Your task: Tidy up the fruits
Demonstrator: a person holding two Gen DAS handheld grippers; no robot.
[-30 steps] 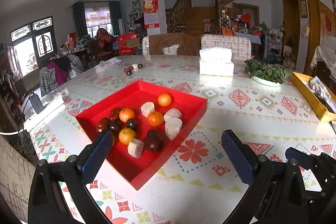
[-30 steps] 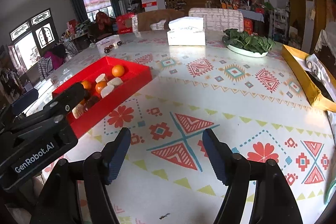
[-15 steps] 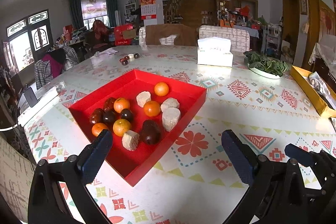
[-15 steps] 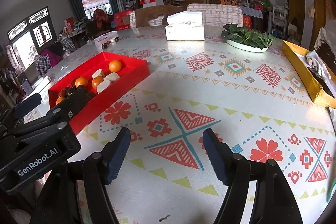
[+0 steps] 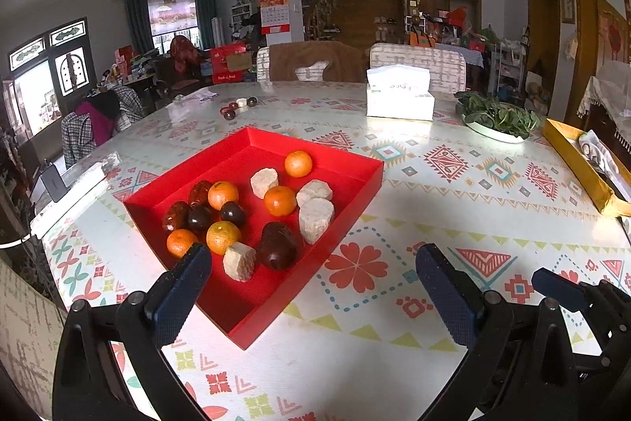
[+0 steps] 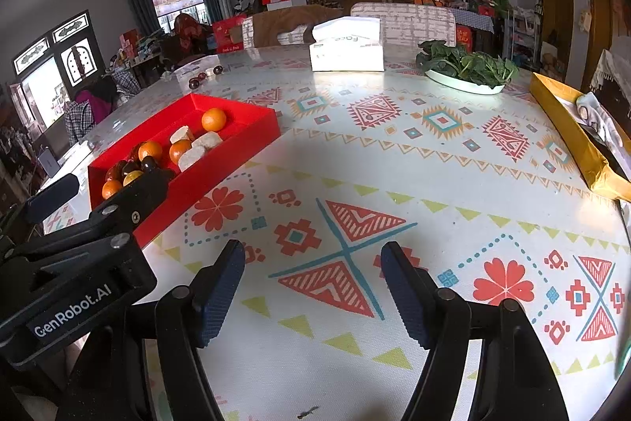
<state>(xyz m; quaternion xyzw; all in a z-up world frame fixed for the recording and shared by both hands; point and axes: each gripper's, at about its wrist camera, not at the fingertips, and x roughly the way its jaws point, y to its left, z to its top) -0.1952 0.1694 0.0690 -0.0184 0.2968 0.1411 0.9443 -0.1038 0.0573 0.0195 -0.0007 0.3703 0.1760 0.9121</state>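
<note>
Round orange mandarins, dark glossy plums and pale cut chunks are sitting in the shallow red rectangular tray on the patterned table; the left gripper is hovering spread and empty at its near corner, while further right the right gripper is hanging spread and empty over bare tablecloth.

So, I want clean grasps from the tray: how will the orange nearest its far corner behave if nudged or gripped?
The orange looks round and sits alone on the flat floor of the red tray, so a nudge would probably roll it. Its skin looks smooth, so pads might slip off-centre. It seems firm enough for a gentle squeeze.
</note>
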